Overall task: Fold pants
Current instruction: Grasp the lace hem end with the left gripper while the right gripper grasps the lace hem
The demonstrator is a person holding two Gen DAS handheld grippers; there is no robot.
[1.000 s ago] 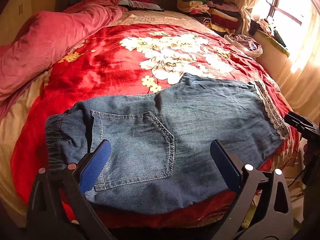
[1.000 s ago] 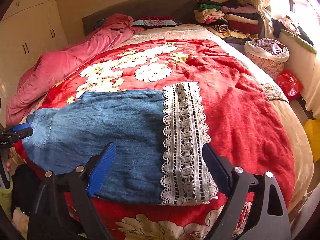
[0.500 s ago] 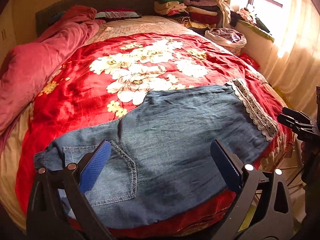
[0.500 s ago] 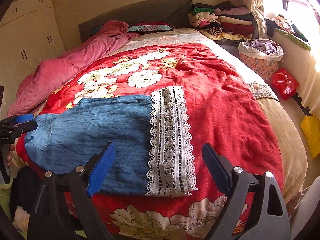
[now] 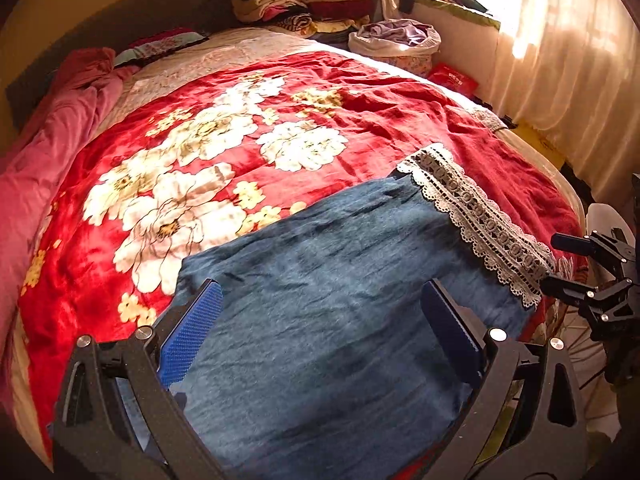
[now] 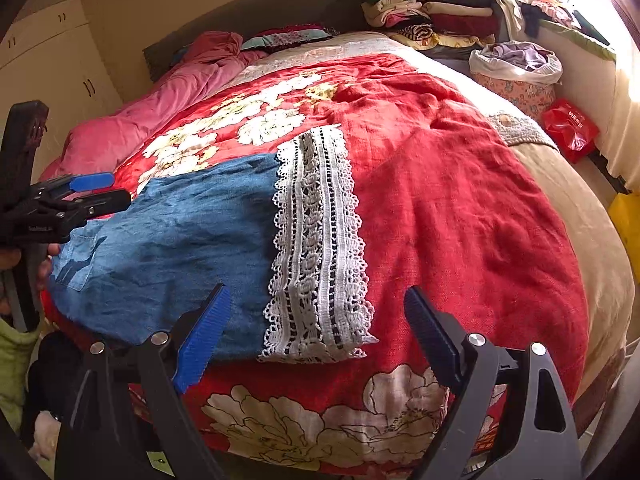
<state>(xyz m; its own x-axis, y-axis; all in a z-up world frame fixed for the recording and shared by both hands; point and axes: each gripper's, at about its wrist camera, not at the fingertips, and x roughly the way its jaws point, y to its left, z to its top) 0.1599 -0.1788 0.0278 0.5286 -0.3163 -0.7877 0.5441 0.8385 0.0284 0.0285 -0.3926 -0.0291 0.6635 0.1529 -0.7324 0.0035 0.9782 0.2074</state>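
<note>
1. We hold our left gripper [image 5: 320, 336] level, its blue-padded fingers [image 5: 192, 334] spread wide with nothing between them.
2. Our right gripper [image 6: 316, 344] likewise gapes, fingers [image 6: 204, 336] well apart and gripping nothing.

The pants [image 6: 172, 256] are blue denim with a white lace hem band [image 6: 318, 248] at 3 o'clock. Under them the blanket [image 6: 448, 208] is red with cream and yellow flowers. At 10 o'clock lies a pink quilt [image 6: 160, 120]. Both grippers are black, the left gripper [image 5: 320, 336] and right gripper [image 6: 316, 340] with blue pads.
</note>
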